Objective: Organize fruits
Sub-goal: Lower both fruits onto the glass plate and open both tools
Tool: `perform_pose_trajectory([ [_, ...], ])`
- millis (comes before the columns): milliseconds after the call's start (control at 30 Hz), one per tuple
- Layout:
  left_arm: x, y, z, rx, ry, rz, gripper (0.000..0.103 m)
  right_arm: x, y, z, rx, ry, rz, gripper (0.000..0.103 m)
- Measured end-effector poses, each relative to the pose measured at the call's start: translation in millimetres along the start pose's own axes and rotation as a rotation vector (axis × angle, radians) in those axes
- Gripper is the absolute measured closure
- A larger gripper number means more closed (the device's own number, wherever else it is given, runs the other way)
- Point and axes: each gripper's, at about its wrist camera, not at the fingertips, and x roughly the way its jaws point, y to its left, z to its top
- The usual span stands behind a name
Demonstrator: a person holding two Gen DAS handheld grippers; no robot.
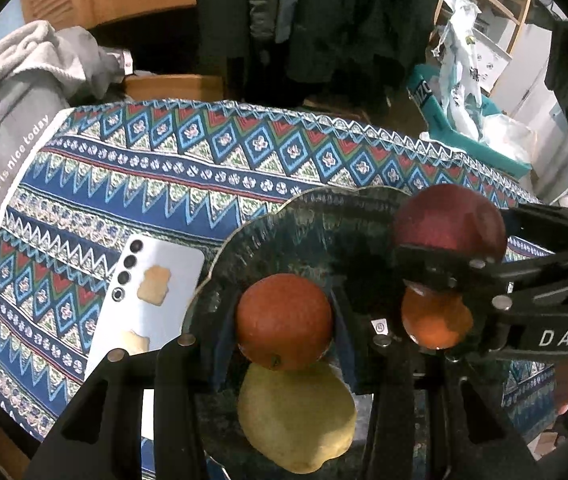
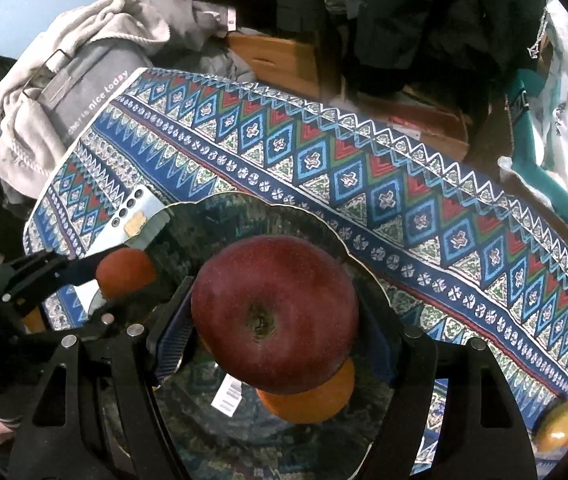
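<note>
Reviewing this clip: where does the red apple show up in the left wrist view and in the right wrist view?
Left wrist view: the red apple sits right of centre, gripped by the right gripper over the dark plate.
Right wrist view: it fills the lower centre, between that gripper's fingers.
Shared landmark: the white phone lying on the patterned cloth by the plate's rim.

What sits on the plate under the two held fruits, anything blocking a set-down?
Partly. Left gripper holds an orange above a yellow pear on the plate. Right gripper holds the red apple above another orange. The plate's far half looks bare.
</note>
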Motion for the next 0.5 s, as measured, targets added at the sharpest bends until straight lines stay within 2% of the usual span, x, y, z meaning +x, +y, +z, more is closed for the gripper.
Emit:
perform_pose_trajectory([
  [267, 2.9, -6.6, -1.0, 0.025, 0.01, 0.016, 0.058, -1.2, -0.9, 0.4, 0.017, -0.003, 0.023, 0.028],
  [500, -0.1, -7.5, -1.1, 0.033, 0.007, 0.028, 0.052, -5.4, -3.2, -1.4, 0.023, -0.006, 0.027, 0.028],
])
